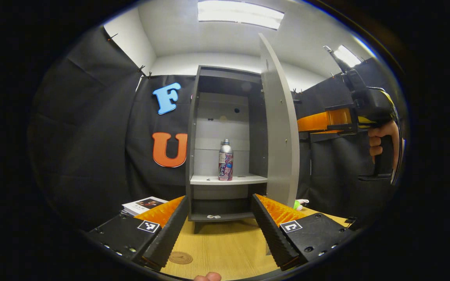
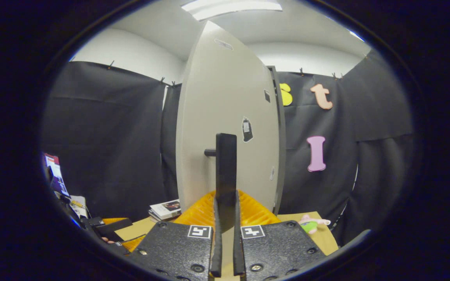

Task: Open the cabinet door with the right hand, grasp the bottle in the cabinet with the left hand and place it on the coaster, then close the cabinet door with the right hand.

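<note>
Standing open — door beside bottle

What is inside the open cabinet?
One bottle stands upright on the middle shelf of the cabinet. A small pale item lies on the bottom shelf; too small to identify. The upper compartment looks bare. The door hides the right edge.

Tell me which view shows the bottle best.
The left gripper view: the bottle stands upright on the cabinet's shelf, framed between the open left gripper fingers. In the right gripper view the open door faces the camera instead.
</note>
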{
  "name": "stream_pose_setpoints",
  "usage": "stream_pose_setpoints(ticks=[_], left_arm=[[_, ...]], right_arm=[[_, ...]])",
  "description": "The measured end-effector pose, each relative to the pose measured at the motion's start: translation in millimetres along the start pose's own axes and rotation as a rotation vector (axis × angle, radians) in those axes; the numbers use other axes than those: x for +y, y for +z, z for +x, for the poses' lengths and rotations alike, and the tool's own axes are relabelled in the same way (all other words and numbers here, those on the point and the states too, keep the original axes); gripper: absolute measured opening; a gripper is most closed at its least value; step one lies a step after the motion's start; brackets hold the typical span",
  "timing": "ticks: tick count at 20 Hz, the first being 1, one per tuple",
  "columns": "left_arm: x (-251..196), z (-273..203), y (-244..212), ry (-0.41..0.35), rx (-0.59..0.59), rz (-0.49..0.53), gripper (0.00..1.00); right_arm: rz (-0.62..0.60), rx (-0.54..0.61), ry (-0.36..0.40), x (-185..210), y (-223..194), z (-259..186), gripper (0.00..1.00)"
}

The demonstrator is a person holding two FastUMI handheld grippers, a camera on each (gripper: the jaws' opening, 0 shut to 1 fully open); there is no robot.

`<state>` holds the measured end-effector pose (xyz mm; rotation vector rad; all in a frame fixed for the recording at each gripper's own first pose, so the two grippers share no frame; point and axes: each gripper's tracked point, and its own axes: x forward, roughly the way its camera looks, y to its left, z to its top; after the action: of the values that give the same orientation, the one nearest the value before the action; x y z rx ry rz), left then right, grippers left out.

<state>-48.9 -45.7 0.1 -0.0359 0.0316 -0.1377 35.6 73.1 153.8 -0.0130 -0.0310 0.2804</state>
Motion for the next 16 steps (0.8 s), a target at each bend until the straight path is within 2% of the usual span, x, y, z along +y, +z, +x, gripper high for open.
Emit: stream_pose_setpoints(ticks=[8, 16], left_arm=[[-14, 2, -6, -0.040, 0.015, -0.004, 0.96], [-13, 1, -7, -0.033, 0.020, -0.004, 0.95]], right_arm=[[-0.016, -0.006, -0.159, -59, -3, -22, 0.13], [0.004, -0.003, -0.239, -95, -1, -26, 0.06]])
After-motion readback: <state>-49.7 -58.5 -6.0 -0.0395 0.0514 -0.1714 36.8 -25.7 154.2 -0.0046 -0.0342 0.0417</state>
